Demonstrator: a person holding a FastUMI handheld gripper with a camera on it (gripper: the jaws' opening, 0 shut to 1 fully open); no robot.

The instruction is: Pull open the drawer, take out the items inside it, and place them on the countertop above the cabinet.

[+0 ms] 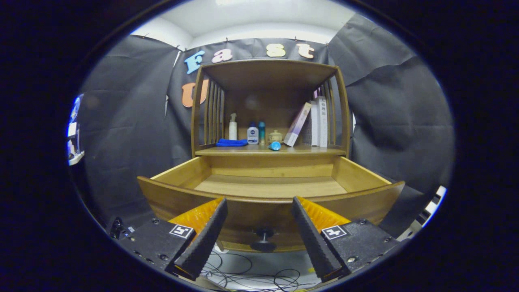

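Wooden drawer (271,205) stood pulled out, its dark knob (263,239) between the spread, released fingers of the hand-held gripper (259,207); a blue cloth (231,142) lay far back on the counter (308,151).

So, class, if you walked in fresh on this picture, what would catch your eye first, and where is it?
The open wooden drawer, pulled out towards the gripper, its visible floor bare. The gripper's fingers stand apart, open, with the drawer's dark knob between them. Beyond, on the countertop, sit a blue cloth, bottles and leaning books.
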